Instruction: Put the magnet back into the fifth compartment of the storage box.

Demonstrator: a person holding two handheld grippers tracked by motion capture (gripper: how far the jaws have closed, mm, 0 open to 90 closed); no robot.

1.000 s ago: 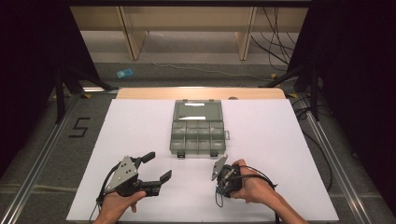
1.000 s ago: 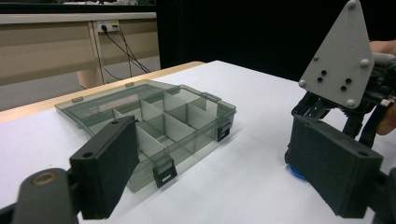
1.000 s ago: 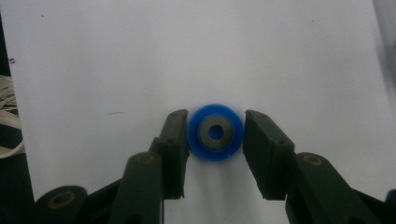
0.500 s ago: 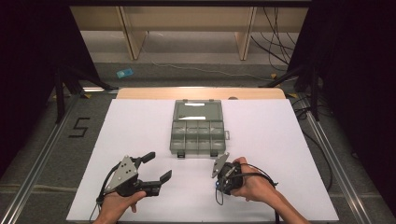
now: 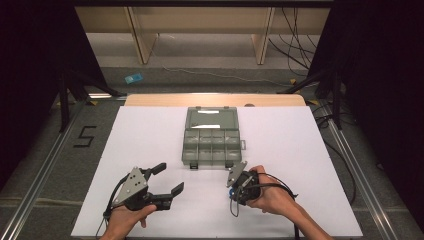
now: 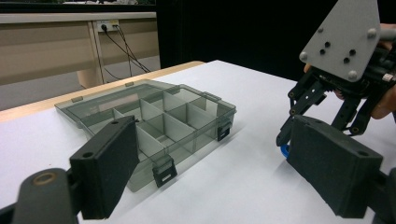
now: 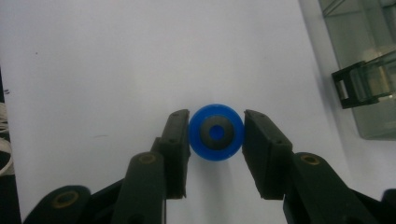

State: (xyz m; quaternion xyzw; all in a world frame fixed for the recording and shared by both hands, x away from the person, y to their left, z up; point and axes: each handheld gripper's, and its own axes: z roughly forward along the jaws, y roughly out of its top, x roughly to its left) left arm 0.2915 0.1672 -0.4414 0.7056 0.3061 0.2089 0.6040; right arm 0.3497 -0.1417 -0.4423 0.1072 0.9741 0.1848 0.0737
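From the high view, the right gripper point(image 5: 234, 186) points down at the white desk point(image 5: 150, 135) just in front of the clear grey plastic box with little compartments point(image 5: 211, 136), much nearer to it than the left gripper point(image 5: 167, 179), whose jaws stand wide open with nothing in them. In the left gripper view, the box point(image 6: 154, 123) lies shut and flat, with bare desk between it and the right gripper point(image 6: 299, 133). In the right gripper view, the jaws are closed on the small round blue plastic ring point(image 7: 216, 132), one pad on each side, its hole faces up, and the box point(image 7: 369, 70) lies to the right with free room around.
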